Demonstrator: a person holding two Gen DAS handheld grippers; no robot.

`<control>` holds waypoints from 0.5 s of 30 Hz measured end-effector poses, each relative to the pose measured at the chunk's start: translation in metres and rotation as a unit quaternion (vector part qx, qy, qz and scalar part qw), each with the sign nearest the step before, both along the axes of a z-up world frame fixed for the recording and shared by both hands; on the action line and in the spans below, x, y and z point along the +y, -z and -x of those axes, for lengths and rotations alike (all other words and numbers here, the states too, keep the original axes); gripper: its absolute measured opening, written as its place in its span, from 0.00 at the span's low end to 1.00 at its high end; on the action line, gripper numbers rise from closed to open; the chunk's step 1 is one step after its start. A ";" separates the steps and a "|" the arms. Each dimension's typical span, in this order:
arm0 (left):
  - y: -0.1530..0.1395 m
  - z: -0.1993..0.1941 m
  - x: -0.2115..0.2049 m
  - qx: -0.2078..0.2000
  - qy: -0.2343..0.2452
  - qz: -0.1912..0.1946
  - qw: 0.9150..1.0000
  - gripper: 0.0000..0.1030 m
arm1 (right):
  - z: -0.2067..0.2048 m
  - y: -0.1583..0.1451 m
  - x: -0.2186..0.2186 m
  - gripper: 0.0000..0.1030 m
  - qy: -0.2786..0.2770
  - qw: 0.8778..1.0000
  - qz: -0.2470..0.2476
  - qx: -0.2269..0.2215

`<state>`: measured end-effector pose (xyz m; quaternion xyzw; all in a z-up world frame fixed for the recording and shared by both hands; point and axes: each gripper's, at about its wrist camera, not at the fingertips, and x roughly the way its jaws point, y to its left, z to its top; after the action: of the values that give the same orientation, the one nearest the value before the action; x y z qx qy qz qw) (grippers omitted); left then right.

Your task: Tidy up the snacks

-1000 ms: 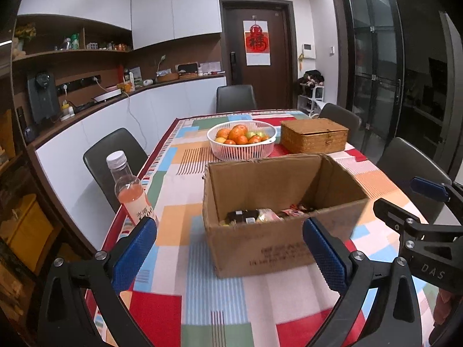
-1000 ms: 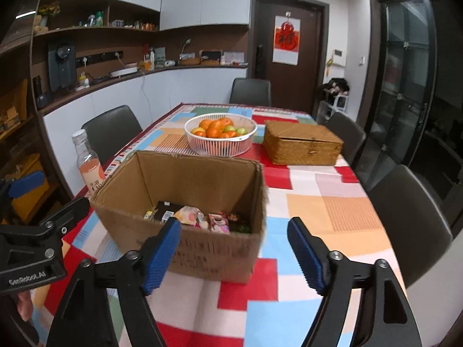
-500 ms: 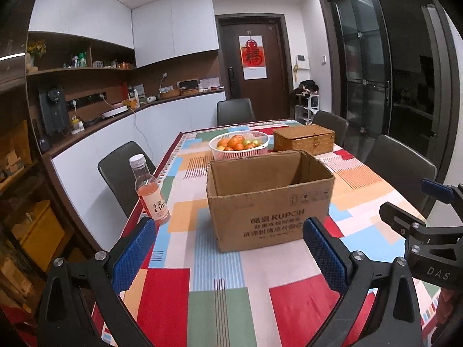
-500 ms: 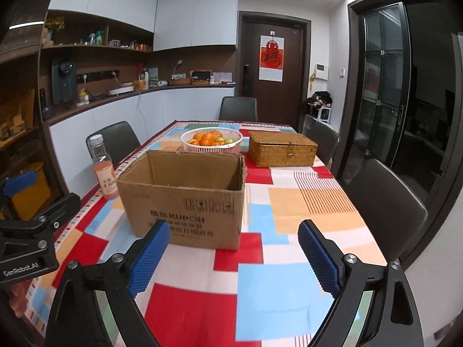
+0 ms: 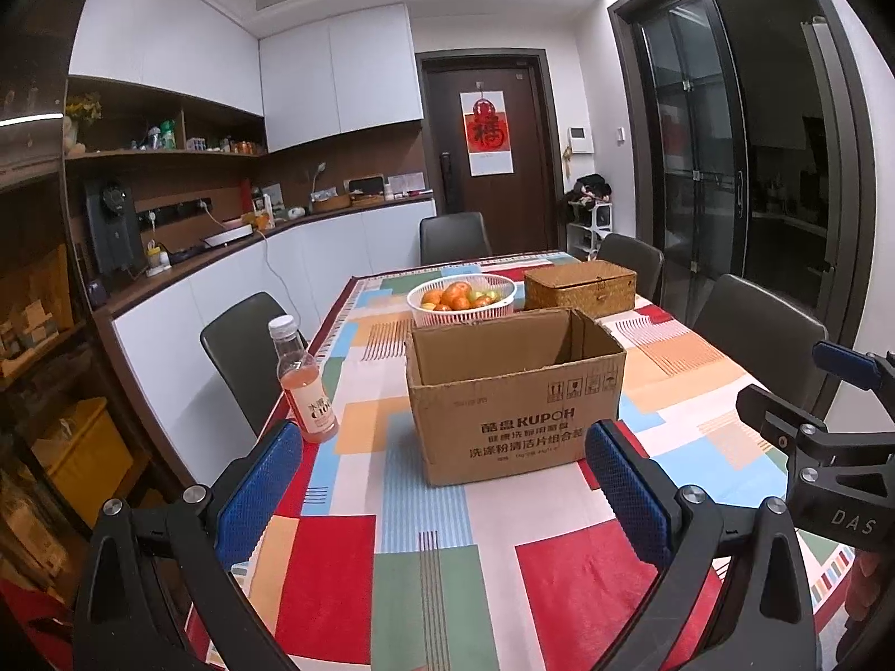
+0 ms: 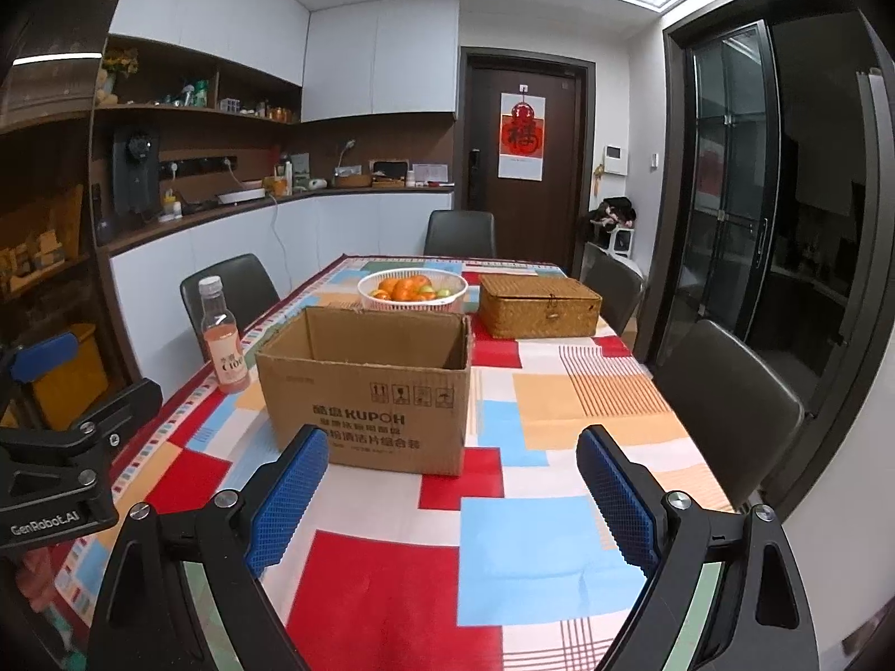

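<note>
— Holding both tools back from the cardboard box (image 5: 514,391); left gripper (image 5: 442,495) and right gripper (image 6: 453,495) both gape wide, empty.

— Snacks?

— Can't see into the box from here, so I can't tell what's sorted — I'd guess little is.

— Surroundings?

— Patchwork tablecloth (image 6: 503,548), pink drink bottle (image 5: 305,386) left of the box, fruit basket (image 6: 413,291) and wicker case (image 6: 540,306) behind; dining room, dark door.

This is a home dining room joined to a kitchen. A long table under a patchwork-coloured tablecloth (image 5: 425,553) is ringed by dark padded chairs (image 6: 727,391). White cabinets (image 5: 335,72) and a dark counter (image 6: 268,198) with small appliances line the wall, and a red paper hanging (image 6: 521,134) decorates the brown door.
</note>
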<state>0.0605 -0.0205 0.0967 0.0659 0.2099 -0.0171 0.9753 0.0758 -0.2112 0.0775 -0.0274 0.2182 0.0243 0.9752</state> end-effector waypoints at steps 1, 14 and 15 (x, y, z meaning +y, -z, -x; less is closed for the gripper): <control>-0.001 0.002 0.001 -0.004 -0.003 0.002 1.000 1.00 | 0.000 0.000 0.000 0.89 -0.001 1.000 -0.002 -0.001; -0.003 0.007 0.002 -0.011 -0.008 -0.007 1.000 1.00 | 0.002 -0.001 0.001 0.89 -0.008 1.000 -0.009 -0.001; -0.003 0.007 0.001 -0.010 -0.008 -0.006 1.000 1.00 | 0.002 -0.001 0.001 0.89 -0.009 1.000 -0.009 -0.001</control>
<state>0.0537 -0.0192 0.0995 0.0704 0.2005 -0.0076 0.9771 0.0737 -0.2101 0.0786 -0.0201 0.2167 0.0348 0.9754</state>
